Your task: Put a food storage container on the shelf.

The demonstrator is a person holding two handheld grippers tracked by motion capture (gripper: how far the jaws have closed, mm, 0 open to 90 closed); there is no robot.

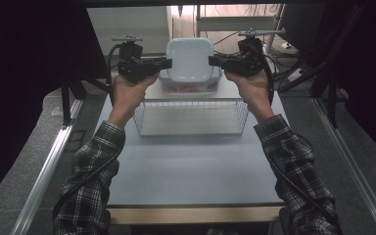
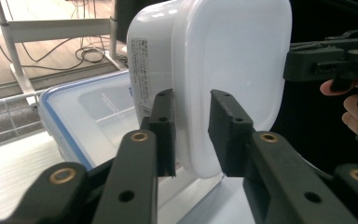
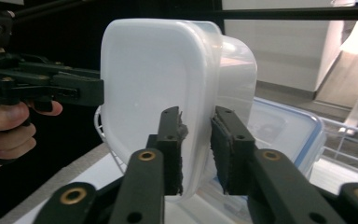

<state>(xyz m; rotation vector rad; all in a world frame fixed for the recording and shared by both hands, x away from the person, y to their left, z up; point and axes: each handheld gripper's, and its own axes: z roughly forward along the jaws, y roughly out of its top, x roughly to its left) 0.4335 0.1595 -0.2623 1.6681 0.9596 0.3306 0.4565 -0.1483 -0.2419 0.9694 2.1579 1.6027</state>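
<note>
While held aloft, white container (image 1: 190,58): translucent, rounded corners, lidded.

There's a printed label (image 2: 143,77) on the side wall of the white box (image 2: 223,70), seen in the left gripper view. It runs in small dark lines down the wall, just above one black jaw, but the print is too small to read. Nothing else around carries any writing, brand or number that I can make out.
</note>
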